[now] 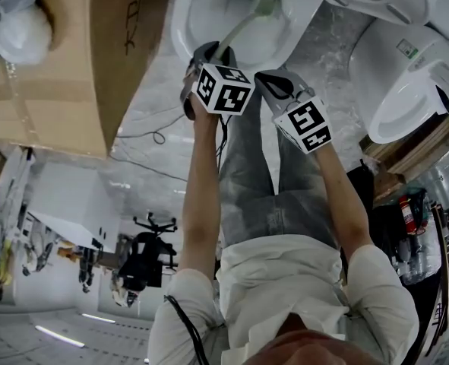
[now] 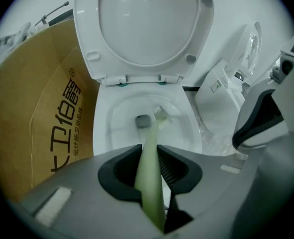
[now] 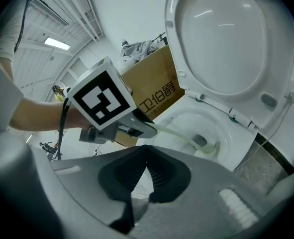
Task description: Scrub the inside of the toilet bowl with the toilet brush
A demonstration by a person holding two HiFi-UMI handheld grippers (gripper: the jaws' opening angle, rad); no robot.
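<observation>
Head view looks steeply down on the toilet bowl from well above. Left gripper view faces straight into it, close; right gripper view watches from beside. All 3 share that bowl.

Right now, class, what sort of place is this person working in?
Probably a warehouse or test hall, not a home bathroom: the toilet stands beside a large cardboard box, with a second toilet close by.

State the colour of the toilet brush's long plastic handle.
The long plastic toilet brush handle is pale green, clearest in the left gripper view.
</observation>
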